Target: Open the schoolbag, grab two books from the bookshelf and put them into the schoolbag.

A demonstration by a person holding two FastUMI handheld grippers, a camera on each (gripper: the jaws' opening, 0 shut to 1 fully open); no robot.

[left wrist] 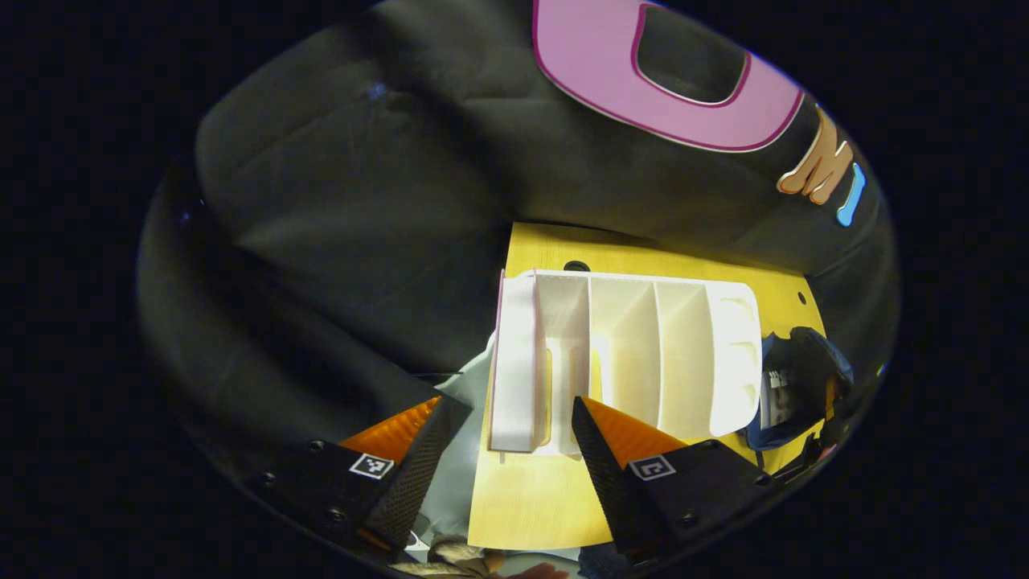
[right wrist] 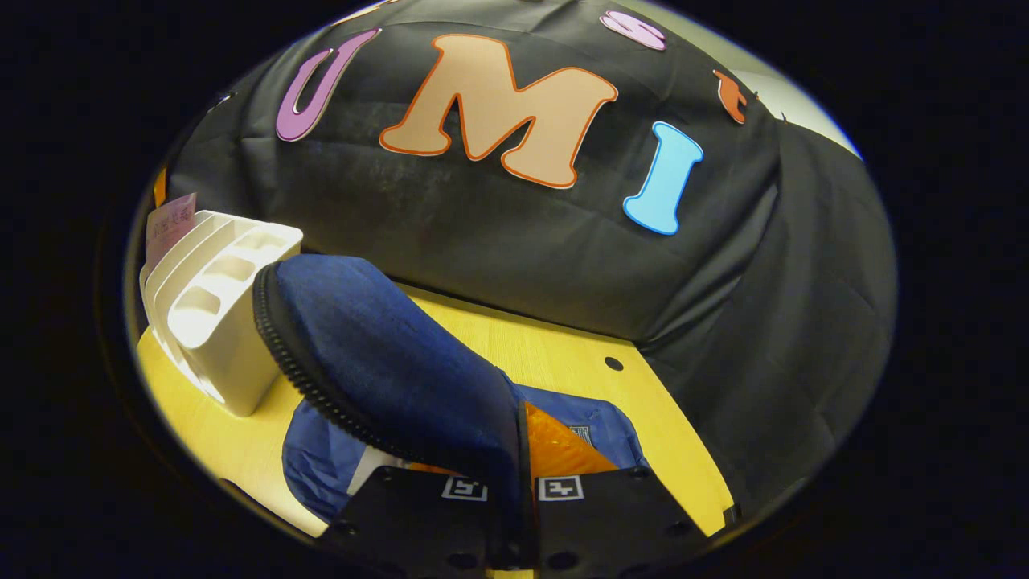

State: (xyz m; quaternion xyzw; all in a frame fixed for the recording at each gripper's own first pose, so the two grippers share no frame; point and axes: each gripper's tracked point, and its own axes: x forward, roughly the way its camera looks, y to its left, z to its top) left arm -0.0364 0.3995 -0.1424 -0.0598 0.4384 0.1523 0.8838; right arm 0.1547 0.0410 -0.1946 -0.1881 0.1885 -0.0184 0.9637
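Both grippers are working: right gripper (right wrist: 514,474) is pinching the bag (right wrist: 386,362) flap w/ fingers closed; left gripper (left wrist: 510,450), wide open & empty, is nearing the rack (left wrist: 627,354). Flap may be slipping free, re-covering the opening.

Dim, sharp, strong fisheye edge distortion

Yellow table and black cloth wall

We see a yellow wooden table (right wrist: 555,346) with small dark holes (right wrist: 613,363) near its back edge, and creased black cloth (left wrist: 362,233) hanging behind it.
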